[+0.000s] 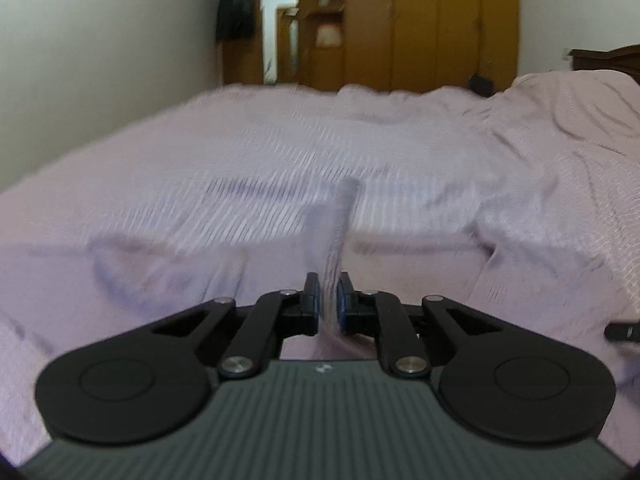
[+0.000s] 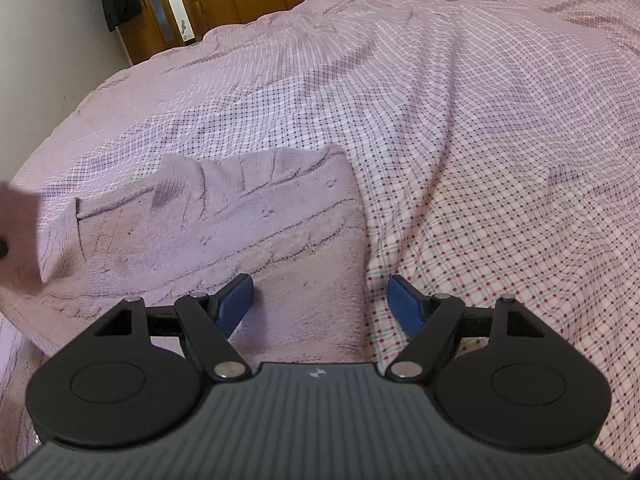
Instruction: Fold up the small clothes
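The left hand-held gripper is pinching a fold of the fleecy garment on the bed; the right hand-held gripper is hovering spread, probably needing the near-right edge next.

The left gripper is pinching a fold of pale lilac cloth between its blue pads, the jaws standing almost together with the fabric rising in a thin ridge beyond them. The picture is smearing with motion (the weave is reading only as streaks). The cloth is lying on a bed under a pinkish cover, which is wrinkling toward the right. Behind, a wooden wardrobe is standing against the far wall, a dark coat is hanging at the left, and a dark headboard is showing at the right edge.
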`<state>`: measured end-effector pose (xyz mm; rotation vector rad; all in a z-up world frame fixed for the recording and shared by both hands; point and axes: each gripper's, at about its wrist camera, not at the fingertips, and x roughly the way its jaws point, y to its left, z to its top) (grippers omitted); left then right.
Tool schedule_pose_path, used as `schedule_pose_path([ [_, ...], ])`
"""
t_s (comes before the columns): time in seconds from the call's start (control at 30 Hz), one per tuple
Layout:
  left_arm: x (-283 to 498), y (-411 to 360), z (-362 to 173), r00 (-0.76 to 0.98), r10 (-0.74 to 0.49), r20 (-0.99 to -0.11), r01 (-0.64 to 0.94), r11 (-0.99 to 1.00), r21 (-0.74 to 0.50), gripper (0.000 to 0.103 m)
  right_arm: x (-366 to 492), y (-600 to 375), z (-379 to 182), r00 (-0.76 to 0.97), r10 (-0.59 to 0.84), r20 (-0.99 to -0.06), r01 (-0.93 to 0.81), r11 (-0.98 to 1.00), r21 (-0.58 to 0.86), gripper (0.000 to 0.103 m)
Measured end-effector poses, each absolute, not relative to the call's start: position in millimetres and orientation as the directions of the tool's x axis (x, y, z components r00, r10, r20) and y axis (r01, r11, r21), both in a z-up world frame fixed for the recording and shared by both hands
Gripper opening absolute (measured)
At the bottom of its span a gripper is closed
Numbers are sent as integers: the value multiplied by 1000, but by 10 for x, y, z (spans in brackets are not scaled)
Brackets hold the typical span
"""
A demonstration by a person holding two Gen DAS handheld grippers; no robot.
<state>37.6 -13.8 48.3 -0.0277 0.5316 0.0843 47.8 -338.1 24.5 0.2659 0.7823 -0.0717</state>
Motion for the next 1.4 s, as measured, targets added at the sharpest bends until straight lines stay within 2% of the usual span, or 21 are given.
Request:
schedule_pose_path([
  [0.1,274,-3,318,818,55,-572,-99,994,-46,23,481,-3390,244,709,33,-704,160,966,205,80],
  [0.17,204,107,235,793,52,-606,-129,988,-85,40,475,-3383,244,710,30,-703,159,966,203,80],
  [0.27,114,310,198,790,12,-613,-140,977,-161,54,479,-3378,230,711,32,-703,157,967,202,80],
  [0.47,63,640,304,810,-10,-587,-191,941,-279,55,482,-3393,221,711,36,-702,156,966,207,80],
  [0.63,265,784,298,800,37,-599,-237,937,-258,54,483,-3406,218,714,36,-699,159,964,212,80],
  [0.7,394,775,246,767,-9,-641,-203,945,-255,54,486,-3408,212,716,36,-697,159,964,213,80],
  [0.77,430,716,226,765,-37,-643,-163,955,-249,52,492,-3401,213,718,35,-695,160,964,213,80],
  [0.8,429,654,225,773,-20,-634,-146,967,-208,48,498,-3406,214,718,35,-695,160,964,214,80],
  [0.83,429,611,219,780,-17,-626,-123,976,-181,24,503,-3415,211,718,36,-695,161,963,216,80],
  [0.87,426,561,213,785,-35,-619,-84,983,-162,15,506,-3419,215,719,35,-694,164,962,218,80],
  [1.0,359,404,234,828,55,-558,-83,996,-24,15,501,-3441,232,726,33,-687,167,960,224,80],
  [1.13,475,394,92,780,105,-617,-124,992,12,18,511,-3429,175,715,15,-699,171,966,196,80],
  [1.2,463,404,109,781,111,-614,-130,991,14,24,528,-3375,144,709,-4,-705,171,971,166,80],
  [1.33,424,504,171,769,127,-627,-166,986,-5,50,529,-3324,153,714,-21,-700,168,976,142,81],
  [1.37,395,549,200,766,120,-632,-173,985,-22,55,527,-3332,160,716,-18,-698,171,974,150,81],
  [1.4,376,578,221,764,117,-634,-179,983,-35,56,523,-3338,169,718,-16,-696,174,972,157,81],
])
